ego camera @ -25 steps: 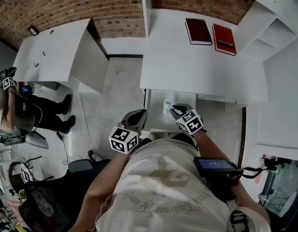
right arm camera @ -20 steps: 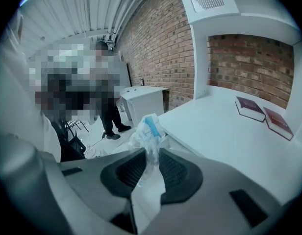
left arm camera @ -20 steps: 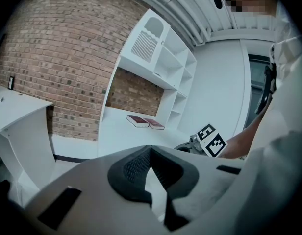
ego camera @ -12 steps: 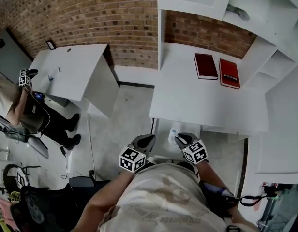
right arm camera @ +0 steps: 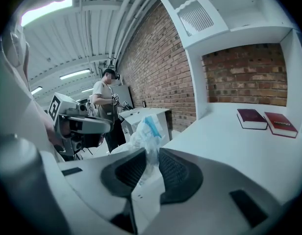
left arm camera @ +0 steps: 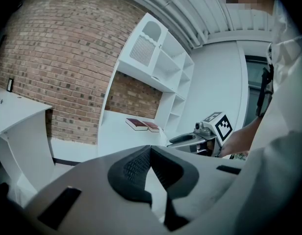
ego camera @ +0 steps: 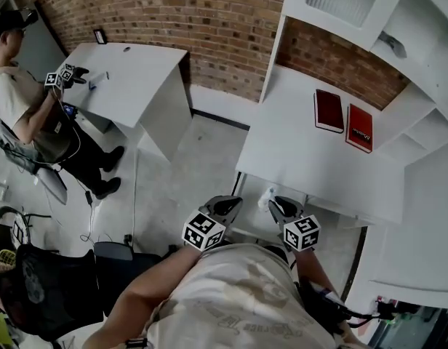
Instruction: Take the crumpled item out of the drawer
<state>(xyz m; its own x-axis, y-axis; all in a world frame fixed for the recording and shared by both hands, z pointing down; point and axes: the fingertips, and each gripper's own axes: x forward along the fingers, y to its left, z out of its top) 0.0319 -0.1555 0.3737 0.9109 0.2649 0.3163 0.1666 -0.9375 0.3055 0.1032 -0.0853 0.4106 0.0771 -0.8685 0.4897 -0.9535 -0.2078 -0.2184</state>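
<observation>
Clearly, crumpled item (right arm camera: 147,130) pinched between right gripper (right arm camera: 148,161) fingers (right arm camera: 130,173).

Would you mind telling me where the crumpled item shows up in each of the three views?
Head view: crumpled item below centre, at the tip of the right hand-held gripper.
Left gripper view: cannot be made out against the white desk.
Right gripper view: centre, pinched between the jaws.
Shared landmark: the dark red book on that desk.
</observation>
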